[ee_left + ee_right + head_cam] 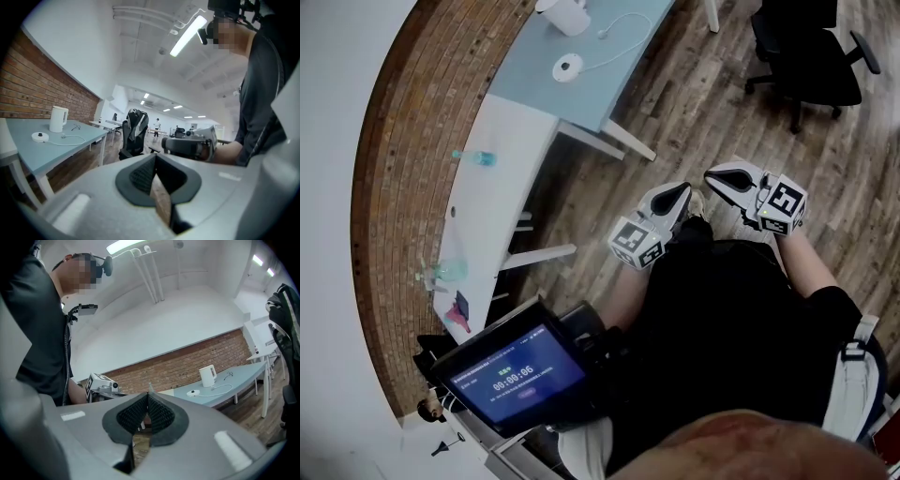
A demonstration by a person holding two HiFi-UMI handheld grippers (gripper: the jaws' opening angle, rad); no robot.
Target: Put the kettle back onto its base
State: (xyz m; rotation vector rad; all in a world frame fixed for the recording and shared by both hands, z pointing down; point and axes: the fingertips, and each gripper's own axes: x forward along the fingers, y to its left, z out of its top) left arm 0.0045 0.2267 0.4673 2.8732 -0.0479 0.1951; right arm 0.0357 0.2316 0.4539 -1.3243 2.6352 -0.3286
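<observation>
Both grippers are held close in front of the person's torso, over the wood floor (694, 103) and well apart from the tables.

Left gripper (680, 195): its own view shows the jaws closed tip to tip with nothing between the pads. Only floor shows through the gap lower down.

Right gripper (718, 178): jaws closed, pads meeting at the tip, nothing held. The two grippers sit side by side, their tips near each other but not touching. Each appears in the other's view.

Kettle (565, 14): white, upright, on the light blue table (623, 89) at the top of the head view, partly cut off by the frame edge. It is off its base.

Base (568, 67): a white round disc on the same table, near the kettle but clearly apart from it. A white cord (623, 33) loops away from it across the tabletop.

Surroundings:
- A white table (502, 187) adjoins the blue one along the brick wall (403, 169).
- A bottle (478, 157) lies on the white table.
- A black office chair (806, 52) stands at upper right.
- A lit screen (520, 368) sits at lower left, near the person's body.
</observation>
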